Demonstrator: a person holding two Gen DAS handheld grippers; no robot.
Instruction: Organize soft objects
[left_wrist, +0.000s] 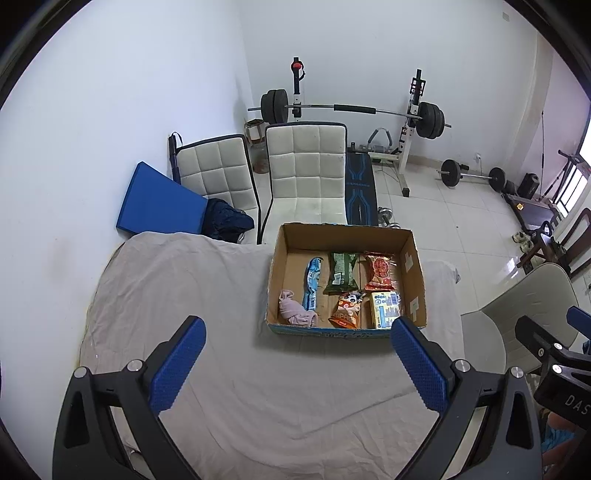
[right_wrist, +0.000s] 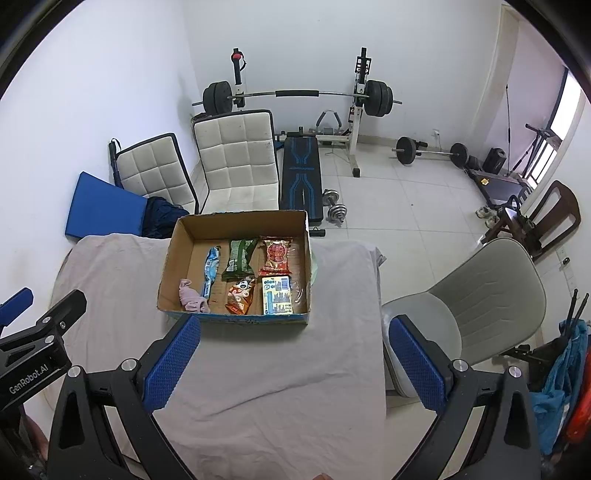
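Left hand-held gripper (left_wrist: 297, 330) spread wide, grasping nothing, hovering above the cloth-covered table (left_wrist: 177, 295). Right hand-held gripper (right_wrist: 295, 328) likewise released and bare, blue pads (right_wrist: 173, 363) well apart.

Cardboard box (left_wrist: 415, 273) resting on the table at about 1 o'clock in the left wrist view, near 12 o'clock in the right wrist view. Inside the box: pink cloth (left_wrist: 295, 310) crumpled in the near-left corner, touching a blue packet (left_wrist: 312, 282) just beside it; green packet (left_wrist: 341, 273) and red packet (left_wrist: 380, 271) along the far side; orange packet (left_wrist: 347, 304) and light-blue tissue pack (left_wrist: 386, 308) along the near side.

Beyond the table at 12 o'clock: two white padded chairs (right_wrist: 240, 158), a barbell on a rack (right_wrist: 299, 94). Grey chair (right_wrist: 476, 295) at 3 o'clock in the right wrist view.
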